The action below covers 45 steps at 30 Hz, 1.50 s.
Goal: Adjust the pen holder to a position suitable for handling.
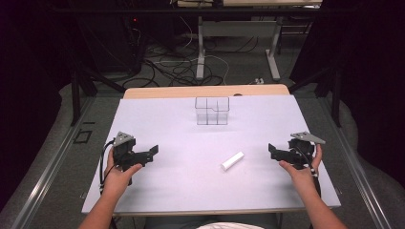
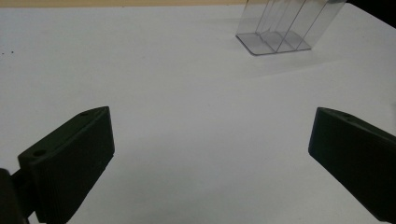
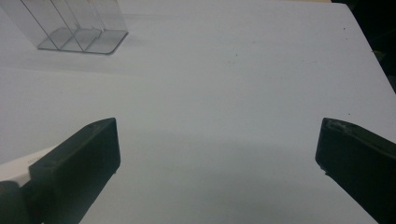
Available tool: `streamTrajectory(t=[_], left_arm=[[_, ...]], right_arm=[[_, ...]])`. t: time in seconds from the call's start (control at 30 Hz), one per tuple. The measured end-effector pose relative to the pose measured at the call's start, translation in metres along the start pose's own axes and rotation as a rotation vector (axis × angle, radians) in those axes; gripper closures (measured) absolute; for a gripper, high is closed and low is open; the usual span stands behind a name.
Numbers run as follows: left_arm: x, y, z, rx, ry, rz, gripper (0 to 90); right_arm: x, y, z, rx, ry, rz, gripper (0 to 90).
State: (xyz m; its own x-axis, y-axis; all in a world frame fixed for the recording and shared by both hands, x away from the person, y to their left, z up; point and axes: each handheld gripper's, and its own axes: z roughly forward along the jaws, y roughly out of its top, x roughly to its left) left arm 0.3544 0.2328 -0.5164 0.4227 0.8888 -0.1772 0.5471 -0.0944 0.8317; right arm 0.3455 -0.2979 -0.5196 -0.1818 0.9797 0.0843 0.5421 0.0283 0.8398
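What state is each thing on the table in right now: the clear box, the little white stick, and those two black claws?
Clear box: upright near the far edge of the table, divided into compartments, empty.
White stick: lying flat on the white table, untouched, nearer the right claw.
Left claw: jaws wide open, holding nothing.
Right claw: jaws wide open, holding nothing.
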Motion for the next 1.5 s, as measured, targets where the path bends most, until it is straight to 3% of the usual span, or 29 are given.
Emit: streamTrajectory(t=[0.4,0.53,0.6,0.63,0.73,0.77,0.83,0.93,1.07,1.33,1.5], left_arm=[[0.0,-0.003,0.0,0.002,0.02,-0.013,0.2],[-0.001,-0.003,-0.002,0.002,0.03,-0.007,0.3],[-0.001,-0.004,-0.002,0.003,0.035,-0.003,0.3],[-0.002,-0.005,-0.002,-0.002,0.044,0.0,0.3],[-0.004,-0.005,-0.002,0.008,0.05,0.009,0.4],[-0.004,-0.005,-0.002,0.008,0.05,0.009,0.4],[-0.005,-0.005,-0.002,0.006,0.053,0.015,0.4],[-0.005,-0.005,-0.002,0.005,0.054,0.025,0.4],[-0.005,-0.007,-0.001,0.006,0.056,0.03,0.4],[-0.005,-0.01,-0.002,0.016,0.047,0.073,0.2],[-0.004,-0.01,-0.001,0.007,0.03,0.063,0.2]], right_arm=[[0.007,0.001,0.008,-0.008,0.005,-0.046,2.7],[0.013,0.004,0.008,0.008,0.059,-0.064,4.4],[0.015,0.006,0.008,0.012,0.063,-0.084,7.9],[0.02,0.01,0.006,0.022,0.067,-0.119,15.1],[0.027,0.018,0.007,0.023,0.07,-0.184,15.3],[0.027,0.018,0.007,0.023,0.07,-0.184,15.3],[0.036,0.029,0.012,0.051,0.078,-0.236,20.0],[0.044,0.044,0.019,0.086,0.116,-0.25,21.6],[0.057,0.065,0.024,0.081,0.139,-0.298,22.3],[0.074,0.096,0.036,0.106,0.172,-0.293,21.3],[0.081,0.104,0.043,0.129,0.173,-0.301,20.4]])
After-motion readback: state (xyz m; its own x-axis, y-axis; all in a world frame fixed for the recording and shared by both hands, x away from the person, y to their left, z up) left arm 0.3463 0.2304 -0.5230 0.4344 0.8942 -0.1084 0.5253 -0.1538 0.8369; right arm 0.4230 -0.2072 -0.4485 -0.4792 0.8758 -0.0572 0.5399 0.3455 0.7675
